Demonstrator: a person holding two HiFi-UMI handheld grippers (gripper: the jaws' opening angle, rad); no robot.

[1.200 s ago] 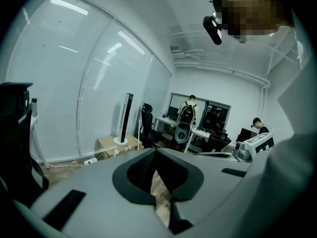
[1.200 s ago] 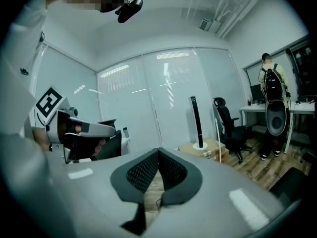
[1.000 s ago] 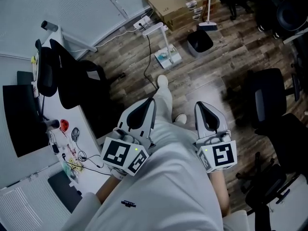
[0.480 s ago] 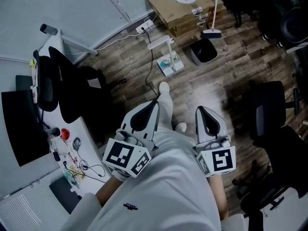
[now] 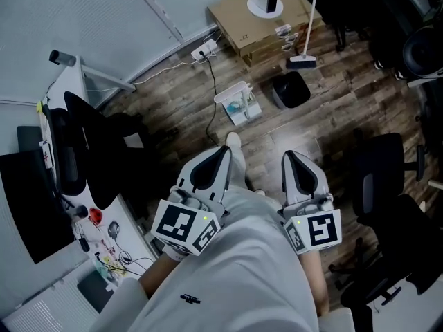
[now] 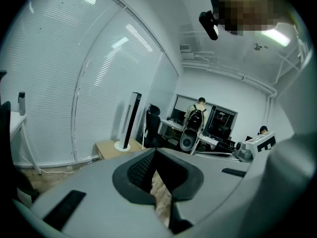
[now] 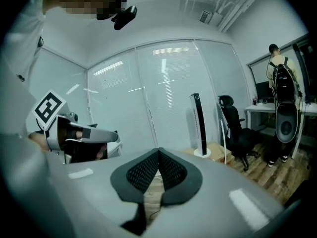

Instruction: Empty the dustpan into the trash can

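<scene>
Shows, in the head view, the left hand-held gripper (image 5: 220,155) and the right hand-held gripper (image 5: 291,159) side by side, both pointing toward the far side of the room. Finds each closed, pad against pad, with nothing between the jaws.

Places the trash can (image 5: 291,90), a dark open container, on the wooden floor (image 5: 332,116), far ahead and a little to the right, well apart from both. Sets a long white handle (image 5: 311,12) just beyond the can, ending in a flat head (image 5: 302,62) at floor level. Takes this for the dustpan or its broom, without telling which at this size. Reads the handle's long axis as close to upright, which favours a grasp from the side over one from above. Judges the right hand-held gripper the nearer of the two, being on the same side. Backs the group with a cardboard box (image 5: 256,19) and the foot of a tower fan (image 5: 265,7).

Gives the floor layout in the head view only. Confirms, in the right gripper view, the handle (image 7: 222,140) upright beside the fan (image 7: 199,125), with the can hidden below that hand-held gripper's own body. Offers, in the left gripper view, the fan (image 6: 130,120) and the box (image 6: 105,148), but neither handle nor can.
</scene>
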